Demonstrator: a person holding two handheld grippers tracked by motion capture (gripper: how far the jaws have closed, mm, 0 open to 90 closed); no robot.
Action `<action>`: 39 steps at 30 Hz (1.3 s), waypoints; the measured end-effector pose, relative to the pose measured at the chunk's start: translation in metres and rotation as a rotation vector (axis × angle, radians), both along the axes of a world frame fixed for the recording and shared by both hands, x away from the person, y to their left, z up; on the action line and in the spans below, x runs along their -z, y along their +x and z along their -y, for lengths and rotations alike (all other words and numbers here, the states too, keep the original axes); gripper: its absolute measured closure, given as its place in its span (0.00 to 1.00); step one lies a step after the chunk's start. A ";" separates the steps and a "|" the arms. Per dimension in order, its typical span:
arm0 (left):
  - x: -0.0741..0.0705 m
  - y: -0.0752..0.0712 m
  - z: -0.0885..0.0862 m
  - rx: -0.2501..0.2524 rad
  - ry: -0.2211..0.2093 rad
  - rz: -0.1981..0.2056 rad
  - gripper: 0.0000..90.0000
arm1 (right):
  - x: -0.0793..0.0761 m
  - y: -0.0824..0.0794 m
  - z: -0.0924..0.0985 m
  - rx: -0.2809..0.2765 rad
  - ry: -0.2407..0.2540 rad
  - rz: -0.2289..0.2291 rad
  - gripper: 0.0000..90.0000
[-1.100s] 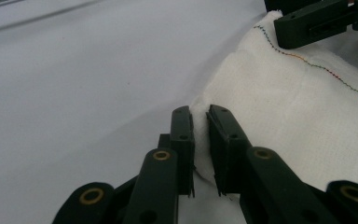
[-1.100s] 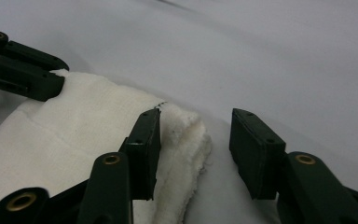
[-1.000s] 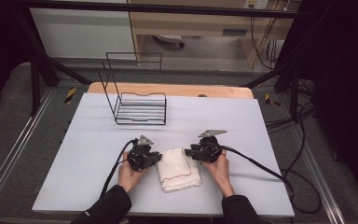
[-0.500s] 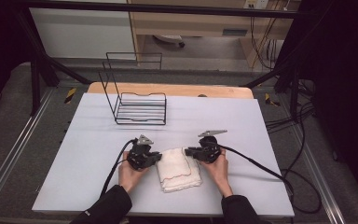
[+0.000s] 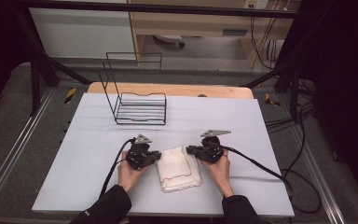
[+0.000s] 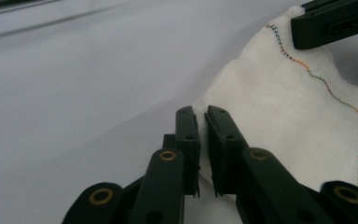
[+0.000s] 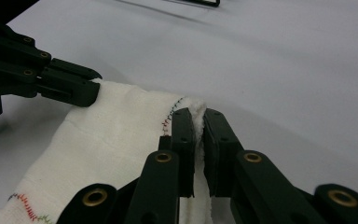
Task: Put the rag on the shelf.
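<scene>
A folded white cloth (image 5: 179, 169) with a coloured stitched line lies near the table's front edge, between a person's two hands. At the cloth's far left corner, my left gripper (image 5: 157, 157) is shut on the cloth (image 6: 298, 112), and the corner sits between its nearly touching jaws (image 6: 202, 117). My right gripper (image 5: 189, 150) is at the far right corner; its jaws (image 7: 196, 115) have just been closing and now pinch a ridge of the cloth (image 7: 116, 135). Each gripper view also takes in the other gripper, the right gripper (image 6: 331, 21) and the left gripper (image 7: 42, 79).
A black wire rack (image 5: 140, 109) stands at the back left of the pale table (image 5: 261, 126). Cables trail from both grippers toward the front and right. A wooden board edge (image 5: 168, 88) runs behind the table.
</scene>
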State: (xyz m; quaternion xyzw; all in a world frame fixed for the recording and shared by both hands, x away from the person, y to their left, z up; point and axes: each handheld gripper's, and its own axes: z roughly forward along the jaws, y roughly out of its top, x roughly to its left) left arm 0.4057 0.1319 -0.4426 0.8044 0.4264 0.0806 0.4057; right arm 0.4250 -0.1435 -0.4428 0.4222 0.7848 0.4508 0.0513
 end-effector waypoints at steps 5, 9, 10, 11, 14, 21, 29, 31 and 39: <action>-0.009 -0.004 -0.001 0.002 -0.023 0.033 0.92 | -0.010 -0.007 0.004 -0.002 0.030 0.038 0.93; -0.016 -0.006 -0.003 0.004 -0.050 0.056 0.92 | -0.017 -0.013 0.007 0.001 0.047 0.066 0.93; -0.018 -0.007 -0.003 0.001 -0.058 0.060 0.92 | -0.019 -0.014 0.008 0.003 0.054 0.073 0.93; -0.020 -0.007 -0.003 0.003 -0.059 0.065 0.92 | -0.021 -0.015 0.009 0.003 0.059 0.077 0.93; -0.026 -0.009 -0.004 0.005 -0.076 0.079 0.92 | -0.025 -0.018 0.011 0.002 0.072 0.096 0.93; -0.038 -0.014 -0.005 0.005 -0.099 0.123 0.92 | -0.037 -0.024 0.014 0.008 0.082 0.142 0.94; -0.050 -0.020 -0.005 0.006 -0.115 0.159 0.92 | -0.046 -0.029 0.015 0.014 0.093 0.184 0.94; -0.053 -0.021 -0.005 0.008 -0.131 0.161 0.92 | -0.049 -0.030 0.015 0.016 0.101 0.196 0.94; -0.064 -0.026 -0.006 0.010 -0.156 0.197 0.92 | -0.059 -0.037 0.016 0.028 0.115 0.239 0.94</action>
